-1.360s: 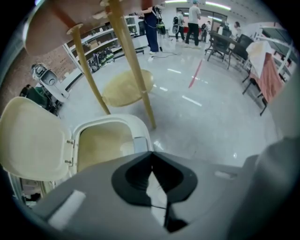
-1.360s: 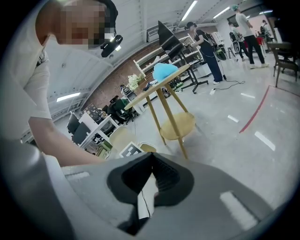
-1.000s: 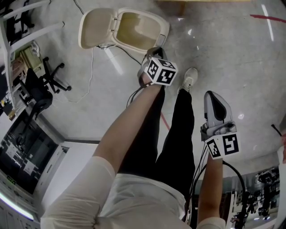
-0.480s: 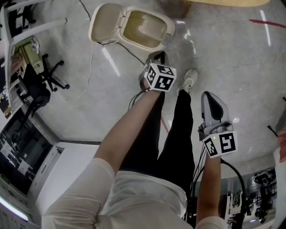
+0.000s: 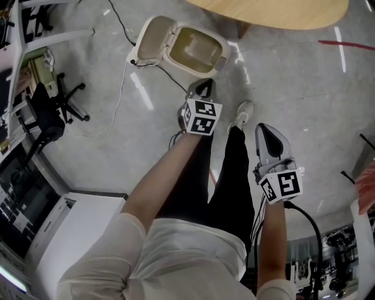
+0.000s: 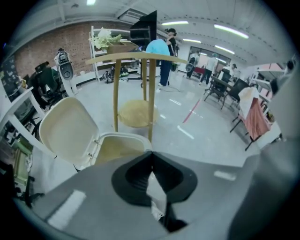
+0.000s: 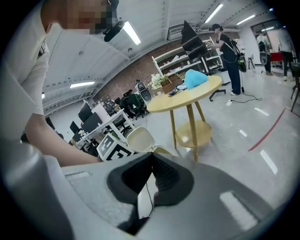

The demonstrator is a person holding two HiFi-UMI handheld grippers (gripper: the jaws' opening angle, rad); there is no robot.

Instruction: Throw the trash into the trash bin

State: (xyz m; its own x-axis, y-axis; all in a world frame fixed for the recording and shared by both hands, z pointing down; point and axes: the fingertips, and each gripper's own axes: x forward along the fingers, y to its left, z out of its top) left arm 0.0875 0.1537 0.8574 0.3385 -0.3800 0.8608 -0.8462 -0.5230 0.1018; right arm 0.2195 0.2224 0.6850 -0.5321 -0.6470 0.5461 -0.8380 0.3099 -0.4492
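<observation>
The cream trash bin [image 5: 198, 48] stands on the floor with its lid [image 5: 152, 38] flipped open to the left. Its inside looks yellowish, and I cannot make out what is in it. My left gripper [image 5: 204, 85] hangs in the air on the near side of the bin, pointing down toward it, jaws shut with nothing between them. In the left gripper view the bin [image 6: 115, 146] lies just beyond the closed tips of the left gripper [image 6: 151, 154]. My right gripper [image 5: 264, 128] is farther right, above the floor, shut and empty. No trash shows in either gripper.
A round wooden table [image 5: 275, 12] with a lower shelf [image 6: 136, 112] stands just behind the bin. A thin cable [image 5: 120, 88] runs across the floor left of the bin. An office chair [image 5: 55, 111] and desks are at the left. My own legs and shoe [image 5: 242, 114] are below.
Both grippers have risen, and the left one has drawn back from the bin's rim. The view has shifted, so the bin sits further right and the table has come into sight.
</observation>
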